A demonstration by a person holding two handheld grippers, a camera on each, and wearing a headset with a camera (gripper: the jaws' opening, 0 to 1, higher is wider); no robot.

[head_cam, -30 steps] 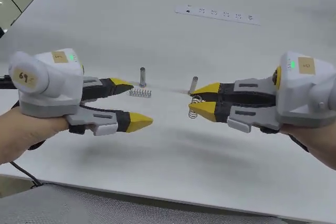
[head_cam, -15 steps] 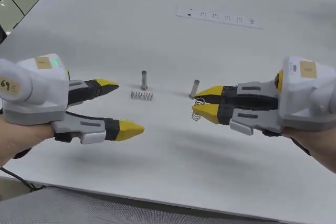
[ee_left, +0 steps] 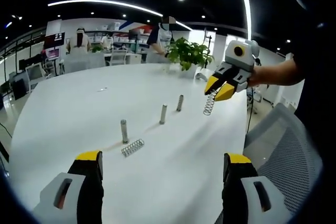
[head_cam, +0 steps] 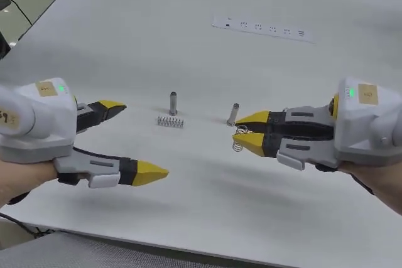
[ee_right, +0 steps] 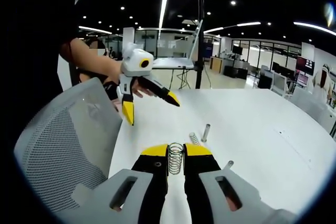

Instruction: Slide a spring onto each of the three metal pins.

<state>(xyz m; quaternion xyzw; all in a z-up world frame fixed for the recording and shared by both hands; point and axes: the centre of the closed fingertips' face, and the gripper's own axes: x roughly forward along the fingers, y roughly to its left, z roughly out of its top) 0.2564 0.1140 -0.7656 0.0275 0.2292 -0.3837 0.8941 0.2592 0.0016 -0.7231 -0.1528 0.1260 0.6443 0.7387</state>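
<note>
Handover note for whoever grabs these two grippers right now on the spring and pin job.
Left gripper: open, empty, above the table.
Right gripper: shut on a held spring, close to the middle pin.
A loose spring lies flat beside the first pin, which is bare, as is the middle pin.
The third pin looks ribbed, perhaps already sprung; too small to tell.
Done: one spring picked up.
Left: seat it, fit the loose spring, check the third pin.
</note>
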